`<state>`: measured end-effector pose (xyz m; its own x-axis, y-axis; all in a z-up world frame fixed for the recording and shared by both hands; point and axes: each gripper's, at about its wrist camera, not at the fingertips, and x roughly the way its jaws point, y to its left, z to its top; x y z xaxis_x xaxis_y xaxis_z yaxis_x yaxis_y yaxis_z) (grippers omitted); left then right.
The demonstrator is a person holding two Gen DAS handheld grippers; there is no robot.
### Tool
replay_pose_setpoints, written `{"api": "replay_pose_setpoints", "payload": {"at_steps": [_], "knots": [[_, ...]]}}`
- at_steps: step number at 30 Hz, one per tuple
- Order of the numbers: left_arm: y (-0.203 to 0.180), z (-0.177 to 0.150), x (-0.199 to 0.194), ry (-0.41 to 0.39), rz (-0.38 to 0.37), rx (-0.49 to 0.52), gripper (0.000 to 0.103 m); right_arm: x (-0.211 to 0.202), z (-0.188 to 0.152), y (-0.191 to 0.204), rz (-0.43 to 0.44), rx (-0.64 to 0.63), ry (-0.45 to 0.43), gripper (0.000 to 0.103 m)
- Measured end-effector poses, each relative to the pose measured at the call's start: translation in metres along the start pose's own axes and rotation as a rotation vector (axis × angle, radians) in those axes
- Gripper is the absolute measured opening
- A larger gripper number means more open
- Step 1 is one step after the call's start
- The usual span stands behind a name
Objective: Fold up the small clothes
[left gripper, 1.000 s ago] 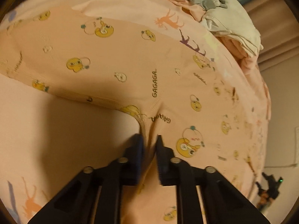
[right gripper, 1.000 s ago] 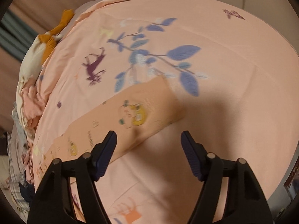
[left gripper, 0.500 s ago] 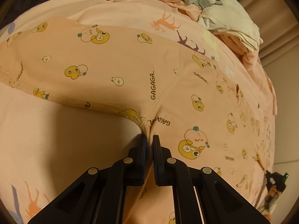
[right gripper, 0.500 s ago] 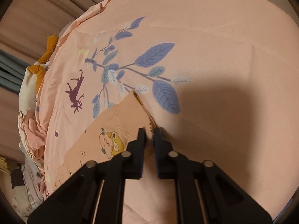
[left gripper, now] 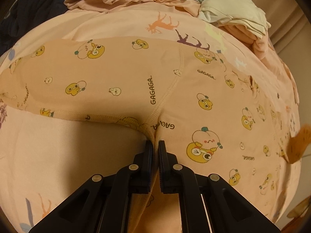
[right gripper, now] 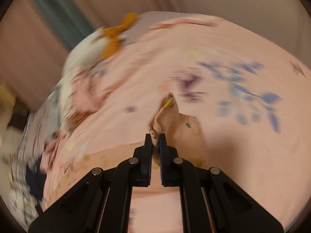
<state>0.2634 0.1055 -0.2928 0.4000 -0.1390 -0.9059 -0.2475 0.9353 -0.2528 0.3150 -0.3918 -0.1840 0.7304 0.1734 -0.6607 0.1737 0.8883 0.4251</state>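
Peach leggings: left gripper clamped the crotch as anchor; right gripper, lower centre, pinched probably a leg hem to fold.

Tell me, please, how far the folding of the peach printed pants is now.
Done: both tongs are shut on the peach cartoon-print cotton pants; the left tongs pinch the crotch, the right tongs a leg end. In hand: the right tongs lift that end off the pink printed bedsheet. Left: no fold is laid; the crumpled clothes pile waits.
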Motion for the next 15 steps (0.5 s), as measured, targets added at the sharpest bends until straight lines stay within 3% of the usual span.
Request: {"api": "replay_pose_setpoints", "payload": {"at_steps": [2,6,9,15], "knots": [[-0.001,0.0,0.0,-0.005,-0.003,0.006,0.006,0.015,-0.009,0.051,0.068,-0.08,0.036,0.007],[0.004,0.001,-0.002,-0.002,-0.029,-0.02,0.005,0.055,-0.043,0.144,0.113,-0.243,0.127,0.007],[0.009,0.002,-0.002,0.012,-0.058,-0.051,0.005,0.081,-0.078,0.198,0.162,-0.327,0.206,0.007],[0.005,-0.004,-0.013,-0.043,-0.048,0.012,0.005,0.119,-0.135,0.273,0.219,-0.434,0.311,0.007]]}}
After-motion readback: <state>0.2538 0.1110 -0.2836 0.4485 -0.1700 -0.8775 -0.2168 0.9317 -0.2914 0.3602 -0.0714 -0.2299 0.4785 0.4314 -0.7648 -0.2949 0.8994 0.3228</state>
